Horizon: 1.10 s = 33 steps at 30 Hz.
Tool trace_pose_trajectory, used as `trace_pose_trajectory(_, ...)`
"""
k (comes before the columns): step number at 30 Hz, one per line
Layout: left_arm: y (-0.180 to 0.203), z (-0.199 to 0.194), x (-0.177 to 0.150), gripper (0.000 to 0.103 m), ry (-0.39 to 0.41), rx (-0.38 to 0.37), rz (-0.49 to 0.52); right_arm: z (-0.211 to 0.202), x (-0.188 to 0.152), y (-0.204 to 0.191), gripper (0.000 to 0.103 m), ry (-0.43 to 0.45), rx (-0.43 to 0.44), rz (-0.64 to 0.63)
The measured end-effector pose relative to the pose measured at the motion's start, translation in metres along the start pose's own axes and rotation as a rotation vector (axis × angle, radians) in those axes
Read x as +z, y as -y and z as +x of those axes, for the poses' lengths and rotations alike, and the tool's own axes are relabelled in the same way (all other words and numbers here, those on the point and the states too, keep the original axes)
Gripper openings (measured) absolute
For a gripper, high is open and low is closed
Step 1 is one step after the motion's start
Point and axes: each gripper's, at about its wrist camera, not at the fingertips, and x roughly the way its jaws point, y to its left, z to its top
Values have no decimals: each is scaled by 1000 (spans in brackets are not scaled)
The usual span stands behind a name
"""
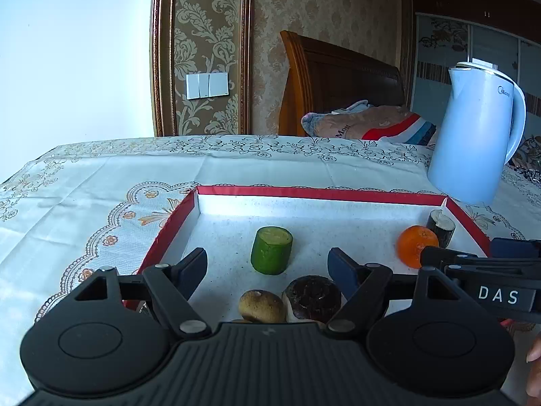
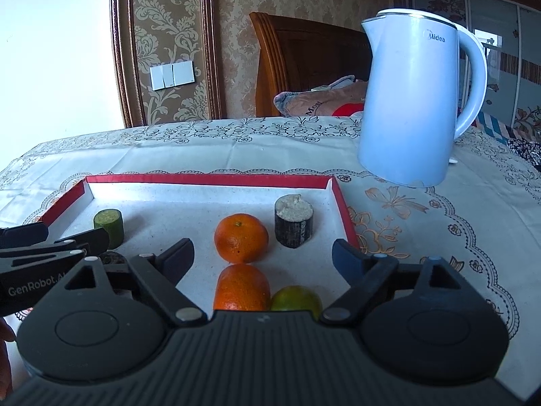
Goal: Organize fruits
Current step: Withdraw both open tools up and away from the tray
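Observation:
A red-rimmed white tray point(image 1: 321, 192) point(image 2: 209, 179) holds the produce. In the left wrist view my left gripper point(image 1: 267, 262) is open over the tray, with a green cucumber chunk point(image 1: 271, 250) just beyond its fingers and a brown mushroom point(image 1: 262, 305) and a dark mushroom point(image 1: 312, 297) between them. In the right wrist view my right gripper point(image 2: 262, 255) is open, with two oranges point(image 2: 241, 238) point(image 2: 241, 289) and a greenish citrus point(image 2: 296, 299) between its fingers. A dark cut chunk point(image 2: 293, 221) point(image 1: 440, 226) stands by the tray's right wall.
A pale blue electric kettle point(image 2: 412, 98) point(image 1: 473, 135) stands on the lace tablecloth point(image 2: 203, 149) behind the tray's right corner. A wooden headboard point(image 1: 338, 77) and bedding lie beyond the table. Each gripper shows at the edge of the other's view.

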Motion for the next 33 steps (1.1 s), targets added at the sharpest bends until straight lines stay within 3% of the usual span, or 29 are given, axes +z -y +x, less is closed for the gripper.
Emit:
trace_pose_trajectory(14, 4, -17, -5, 85, 52, 13, 33, -5, -5, 7, 103, -1, 3, 28)
trace_pose_trajectory(33, 1, -21, -9, 85, 45, 28, 23, -16, -12, 12, 103, 6, 16, 35)
